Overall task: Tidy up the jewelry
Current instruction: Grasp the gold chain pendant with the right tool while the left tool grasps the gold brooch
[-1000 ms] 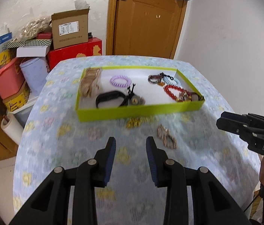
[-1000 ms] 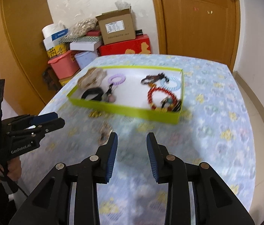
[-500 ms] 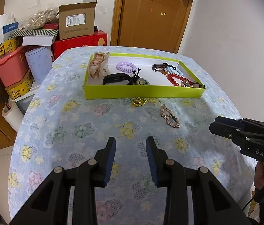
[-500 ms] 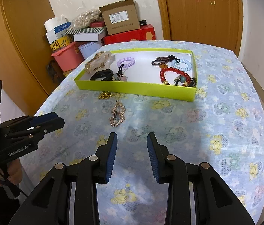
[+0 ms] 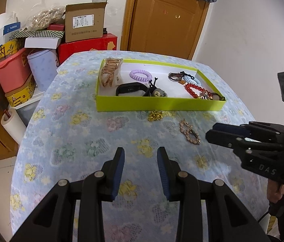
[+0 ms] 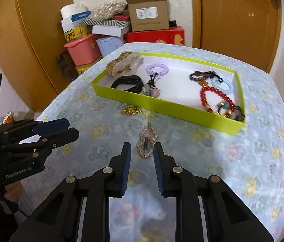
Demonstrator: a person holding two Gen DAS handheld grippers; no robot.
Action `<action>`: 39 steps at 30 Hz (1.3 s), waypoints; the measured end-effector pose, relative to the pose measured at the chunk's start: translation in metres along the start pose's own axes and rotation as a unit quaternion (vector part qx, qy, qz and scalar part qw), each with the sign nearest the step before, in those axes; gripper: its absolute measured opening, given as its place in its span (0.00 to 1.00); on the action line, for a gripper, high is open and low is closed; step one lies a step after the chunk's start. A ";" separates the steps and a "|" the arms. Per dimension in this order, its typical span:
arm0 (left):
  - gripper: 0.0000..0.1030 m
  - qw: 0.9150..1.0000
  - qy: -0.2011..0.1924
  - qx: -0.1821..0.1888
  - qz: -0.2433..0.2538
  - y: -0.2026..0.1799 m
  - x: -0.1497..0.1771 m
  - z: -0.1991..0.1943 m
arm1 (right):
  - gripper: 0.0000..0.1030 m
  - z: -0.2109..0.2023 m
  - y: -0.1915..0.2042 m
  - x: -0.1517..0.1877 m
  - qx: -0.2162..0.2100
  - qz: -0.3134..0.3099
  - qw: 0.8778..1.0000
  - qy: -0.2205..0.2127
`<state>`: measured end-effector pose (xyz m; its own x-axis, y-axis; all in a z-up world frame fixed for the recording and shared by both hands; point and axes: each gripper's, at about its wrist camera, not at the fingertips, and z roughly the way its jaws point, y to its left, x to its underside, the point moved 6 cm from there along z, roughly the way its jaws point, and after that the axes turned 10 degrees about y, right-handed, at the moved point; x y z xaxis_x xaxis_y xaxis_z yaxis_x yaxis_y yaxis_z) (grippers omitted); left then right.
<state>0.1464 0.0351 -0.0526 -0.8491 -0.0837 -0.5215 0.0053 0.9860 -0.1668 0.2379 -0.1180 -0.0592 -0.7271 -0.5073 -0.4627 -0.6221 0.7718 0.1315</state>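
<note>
Your right gripper (image 6: 141, 151), jaws apart and just been closing, brackets the gold pendant (image 6: 147, 141) lying ahead between its fingertips. Closing high risks pinching tablecloth (image 6: 242, 151) or skidding it.

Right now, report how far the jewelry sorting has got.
Mostly done: the purple coil hair tie, red bead bracelet and black band already lie in the lime-green tray. The right gripper, its jaws just closing, frames the gold filigree pendant, ungripped. The gold chain pile remains outside.
</note>
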 end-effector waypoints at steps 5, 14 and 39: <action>0.34 1.000 -0.003 0.001 -0.004 0.007 -0.006 0.002 | 0.16 0.017 0.002 -0.011 0.004 -0.007 1.000 0.013; 0.34 1.000 0.003 0.003 -0.005 0.012 -0.013 0.012 | 0.07 0.038 -0.001 -0.018 0.023 -0.013 0.999 0.029; 0.34 0.999 0.033 0.029 0.032 -0.026 -0.051 0.062 | 0.04 0.000 -0.029 -0.009 0.022 0.013 1.000 -0.011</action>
<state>0.2225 0.0050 -0.0739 -0.8795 -0.0098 -0.4758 0.0887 0.9789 -0.1841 0.2620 -0.1362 -0.0587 -0.7362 -0.4786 -0.4785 -0.5890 0.8013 0.1047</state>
